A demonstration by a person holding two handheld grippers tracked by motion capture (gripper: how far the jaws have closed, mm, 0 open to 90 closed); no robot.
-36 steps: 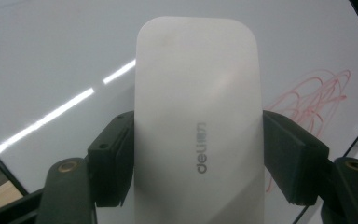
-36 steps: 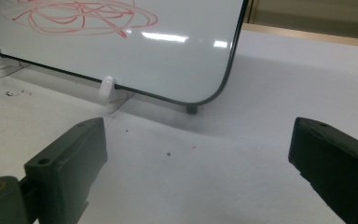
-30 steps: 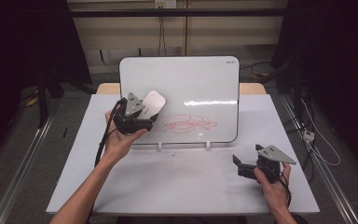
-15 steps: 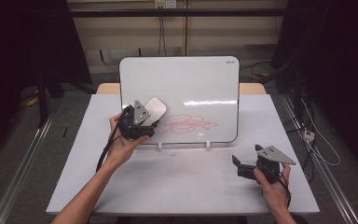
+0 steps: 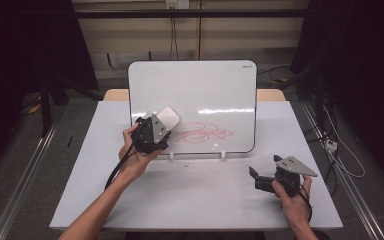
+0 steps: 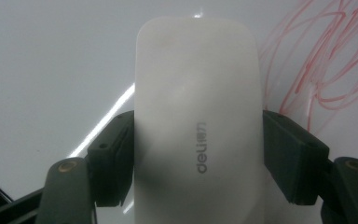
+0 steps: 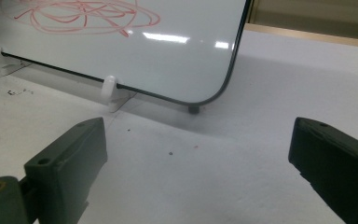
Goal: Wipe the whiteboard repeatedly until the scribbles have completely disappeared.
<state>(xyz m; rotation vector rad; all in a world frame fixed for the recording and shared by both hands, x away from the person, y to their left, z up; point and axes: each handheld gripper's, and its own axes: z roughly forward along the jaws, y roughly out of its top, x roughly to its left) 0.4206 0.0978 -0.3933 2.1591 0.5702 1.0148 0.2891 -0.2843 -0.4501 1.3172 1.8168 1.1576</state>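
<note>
Red scribble (image 5: 202,132) lies just right of left gripper (image 5: 166,120) — jaws clamped on white eraser (image 6: 198,126); right gripper (image 5: 254,173) wide open, empty.

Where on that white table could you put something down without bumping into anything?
Bare room lies on the table left of the left tongs, and between the two hands in front of the whiteboard. It is crowded where the eraser meets the red scribble.
</note>
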